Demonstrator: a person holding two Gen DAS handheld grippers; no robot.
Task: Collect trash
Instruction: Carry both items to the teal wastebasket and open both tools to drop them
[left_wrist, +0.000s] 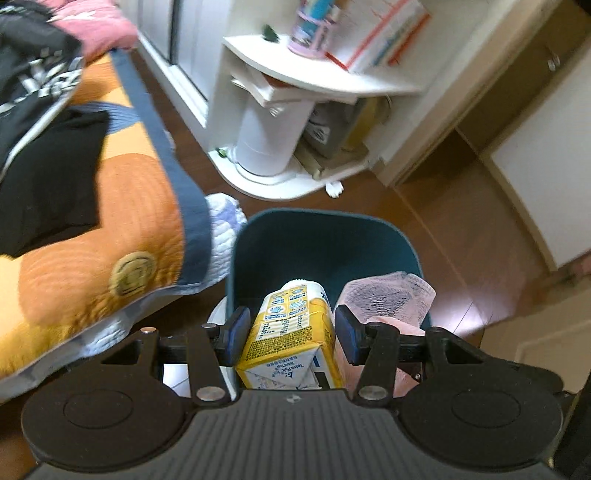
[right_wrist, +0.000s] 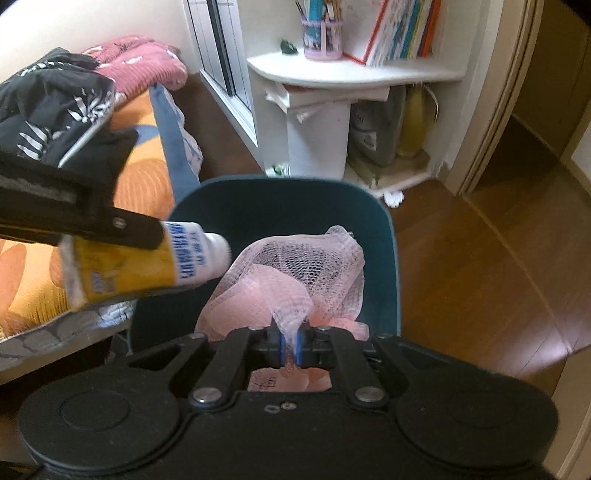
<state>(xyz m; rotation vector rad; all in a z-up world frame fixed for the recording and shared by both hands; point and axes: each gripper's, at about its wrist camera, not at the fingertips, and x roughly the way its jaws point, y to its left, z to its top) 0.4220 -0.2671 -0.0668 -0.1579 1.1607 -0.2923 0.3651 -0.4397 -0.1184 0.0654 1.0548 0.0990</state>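
A yellow and white drink carton (left_wrist: 291, 332) sits between the blue pads of my left gripper (left_wrist: 291, 325), which is shut on it just above the near rim of a dark teal bin (left_wrist: 325, 240). The right wrist view shows the same carton (right_wrist: 147, 266) held at the bin's left side. My right gripper (right_wrist: 291, 343) is shut on a pink mesh net (right_wrist: 295, 273), pinching a twisted end of it. The net hangs over the open mouth of the bin (right_wrist: 280, 206). It also shows to the right of the carton as a pink mesh net (left_wrist: 388, 295).
A bed with an orange quilt (left_wrist: 92, 229) and dark clothes (left_wrist: 44, 177) lies close on the bin's left. Behind the bin stands a white corner shelf (right_wrist: 351, 74) with books and a pencil holder. A small white crumpled scrap (right_wrist: 393, 199) lies on the wooden floor (right_wrist: 480, 277).
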